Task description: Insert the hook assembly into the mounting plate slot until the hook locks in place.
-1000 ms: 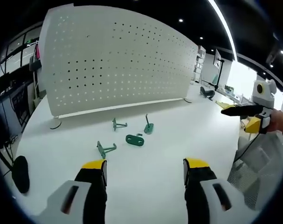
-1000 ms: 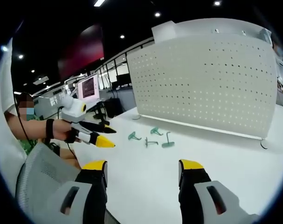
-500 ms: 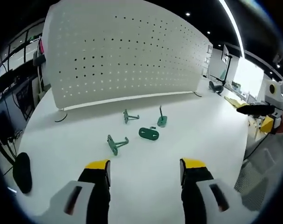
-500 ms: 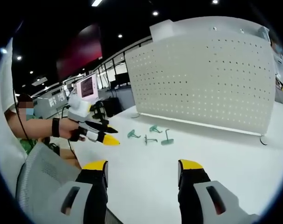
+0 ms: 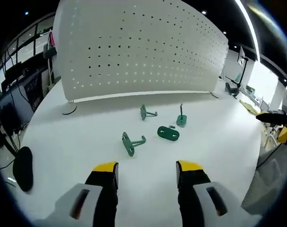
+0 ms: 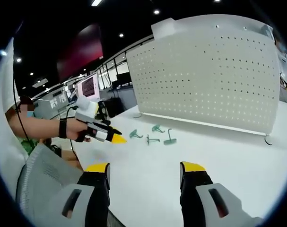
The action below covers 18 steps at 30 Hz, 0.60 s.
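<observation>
Lying loose on the white table (image 5: 77,151) in front of the perforated white pegboard panel (image 5: 138,47), four small green parts are sitting in a cluster: a flat oval mounting plate (image 5: 168,133), and three hooks near it — one nearest the left gripper (image 5: 133,142), one toward the panel (image 5: 146,112), one standing up on its base at the right (image 5: 181,117). None are touching each other as far as the left gripper view is showing.

The parts are looking like rigid moulded or coated pieces, likely light and stiff, prone to skidding on the smooth tabletop. The nearest hook's shank is probably offering the best hold; the plate, lying flat, is likely needing a pinch at its edge.

The left gripper (image 5: 146,171) is hanging released, jaws apart, just short of the cluster. The right gripper (image 6: 145,171) is likewise spread and holding nothing, well back from the parts.
</observation>
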Each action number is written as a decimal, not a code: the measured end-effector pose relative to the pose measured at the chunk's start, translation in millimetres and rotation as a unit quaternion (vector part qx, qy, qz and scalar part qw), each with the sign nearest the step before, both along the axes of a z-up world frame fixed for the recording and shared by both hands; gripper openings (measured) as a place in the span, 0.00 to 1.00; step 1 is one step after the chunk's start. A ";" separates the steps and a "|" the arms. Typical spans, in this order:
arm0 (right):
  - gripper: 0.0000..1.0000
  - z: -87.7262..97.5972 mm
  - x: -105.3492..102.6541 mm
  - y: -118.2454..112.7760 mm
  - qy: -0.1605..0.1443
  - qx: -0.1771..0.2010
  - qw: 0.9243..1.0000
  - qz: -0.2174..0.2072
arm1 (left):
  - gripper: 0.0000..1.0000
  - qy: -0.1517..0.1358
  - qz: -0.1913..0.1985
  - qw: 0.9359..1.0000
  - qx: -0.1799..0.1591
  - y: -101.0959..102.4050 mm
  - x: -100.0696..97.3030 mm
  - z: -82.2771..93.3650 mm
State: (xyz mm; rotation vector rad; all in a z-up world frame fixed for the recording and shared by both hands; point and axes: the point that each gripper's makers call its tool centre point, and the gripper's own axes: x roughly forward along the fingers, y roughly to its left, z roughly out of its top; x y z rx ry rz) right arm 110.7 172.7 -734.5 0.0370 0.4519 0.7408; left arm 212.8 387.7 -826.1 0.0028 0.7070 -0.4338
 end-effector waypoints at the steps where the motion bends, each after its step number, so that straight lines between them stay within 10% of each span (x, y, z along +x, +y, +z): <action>1: 0.60 -0.2 0.3 -0.6 0.001 0.000 1.000 0.000 | 0.46 0.000 0.001 1.000 0.003 0.9 0.7 -0.8; 18: 0.59 -0.5 -2.8 1.4 0.005 -0.003 1.000 0.005 | 0.34 -0.010 0.010 0.999 0.047 7.6 21.7 -11.1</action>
